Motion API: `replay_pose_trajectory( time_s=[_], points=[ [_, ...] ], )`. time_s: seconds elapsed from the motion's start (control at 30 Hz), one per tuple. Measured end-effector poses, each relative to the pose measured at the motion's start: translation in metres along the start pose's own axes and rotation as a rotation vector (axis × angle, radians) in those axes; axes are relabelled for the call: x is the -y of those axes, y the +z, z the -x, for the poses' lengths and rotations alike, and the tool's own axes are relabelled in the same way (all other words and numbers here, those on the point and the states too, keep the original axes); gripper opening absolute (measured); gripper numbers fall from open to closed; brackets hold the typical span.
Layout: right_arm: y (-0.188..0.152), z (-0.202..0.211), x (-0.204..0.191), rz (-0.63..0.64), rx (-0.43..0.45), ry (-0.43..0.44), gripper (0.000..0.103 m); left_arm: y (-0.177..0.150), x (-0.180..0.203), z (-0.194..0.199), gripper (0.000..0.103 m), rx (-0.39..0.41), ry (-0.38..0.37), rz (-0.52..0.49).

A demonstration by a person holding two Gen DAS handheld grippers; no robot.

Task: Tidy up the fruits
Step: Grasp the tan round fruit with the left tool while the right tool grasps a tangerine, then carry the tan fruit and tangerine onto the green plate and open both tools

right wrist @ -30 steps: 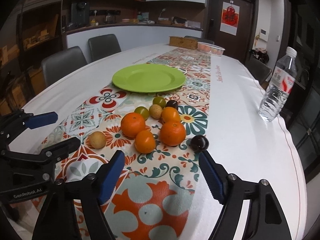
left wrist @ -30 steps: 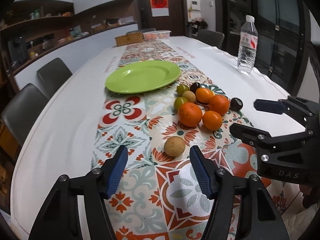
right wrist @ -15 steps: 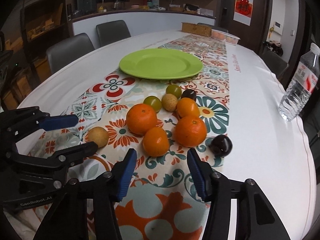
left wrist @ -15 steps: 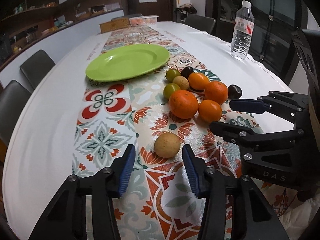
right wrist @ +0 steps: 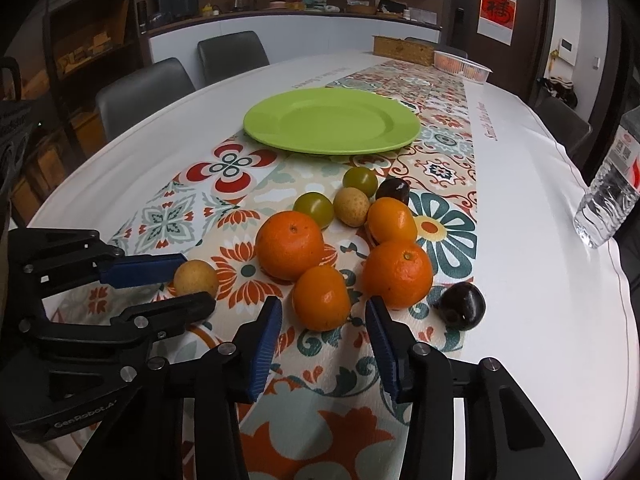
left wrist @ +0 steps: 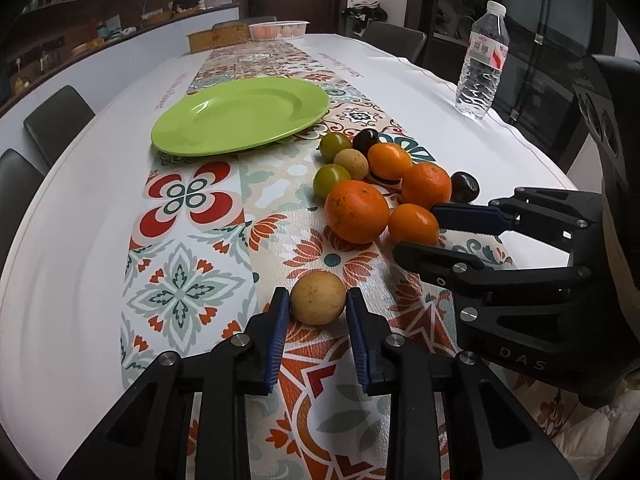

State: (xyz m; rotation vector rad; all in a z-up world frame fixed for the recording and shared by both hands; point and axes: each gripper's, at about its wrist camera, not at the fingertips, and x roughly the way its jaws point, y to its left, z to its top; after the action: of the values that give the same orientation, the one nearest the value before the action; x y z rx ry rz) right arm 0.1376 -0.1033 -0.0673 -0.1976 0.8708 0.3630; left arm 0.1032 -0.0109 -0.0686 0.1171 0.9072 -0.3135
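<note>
Left wrist view
Fruit layout: a loose cluster lies on the patterned table runner (left wrist: 188, 280), near the bare green plate (left wrist: 240, 118), probably the place meant for them.
Tan fruit (left wrist: 318, 298): sits alone, apart from the cluster, the easiest first pick.
Left gripper (left wrist: 318, 316): narrowed around the tan fruit, blue pads at both flanks, touching or nearly so; whether it squeezes yet I cannot tell.
Water bottle (left wrist: 482, 66): upright, well apart from the fruit.

Right wrist view
Small orange (right wrist: 322, 298): nearest of the cluster, touching the large orange (right wrist: 290, 246).
Right gripper (right wrist: 324, 342): spread wider than the small orange, holding nothing, its tips just short of it.
Dark plum (right wrist: 462, 306): just beside the right finger, outside the jaws.
Judgement: each hand is lined up on its own fruit, for carrying to the plate (right wrist: 332, 120).
</note>
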Motion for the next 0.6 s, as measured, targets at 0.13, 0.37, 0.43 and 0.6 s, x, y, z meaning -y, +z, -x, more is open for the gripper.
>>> replay_pose_trajectory(
  time_s=[0.13,0.37,0.43,0.6],
  points=[
    [0.002,-0.003,0.001,-0.01,-0.009,0.005,0.034,0.002,-0.004,0.001,0.029,0.004,0.009,0.018],
    [0.002,-0.004,-0.002,0.013,-0.009,-0.003,0.031,0.004,-0.008,0.005,0.029,0.019,0.04,0.037],
    [0.001,-0.003,-0.002,0.014,-0.008,0.001,0.031,0.004,-0.009,0.008,0.029,0.026,0.051,0.043],
    [-0.001,0.008,-0.005,0.014,0.021,0.002,0.031,0.005,-0.011,0.017,0.029,0.047,0.072,0.061]
  ],
)
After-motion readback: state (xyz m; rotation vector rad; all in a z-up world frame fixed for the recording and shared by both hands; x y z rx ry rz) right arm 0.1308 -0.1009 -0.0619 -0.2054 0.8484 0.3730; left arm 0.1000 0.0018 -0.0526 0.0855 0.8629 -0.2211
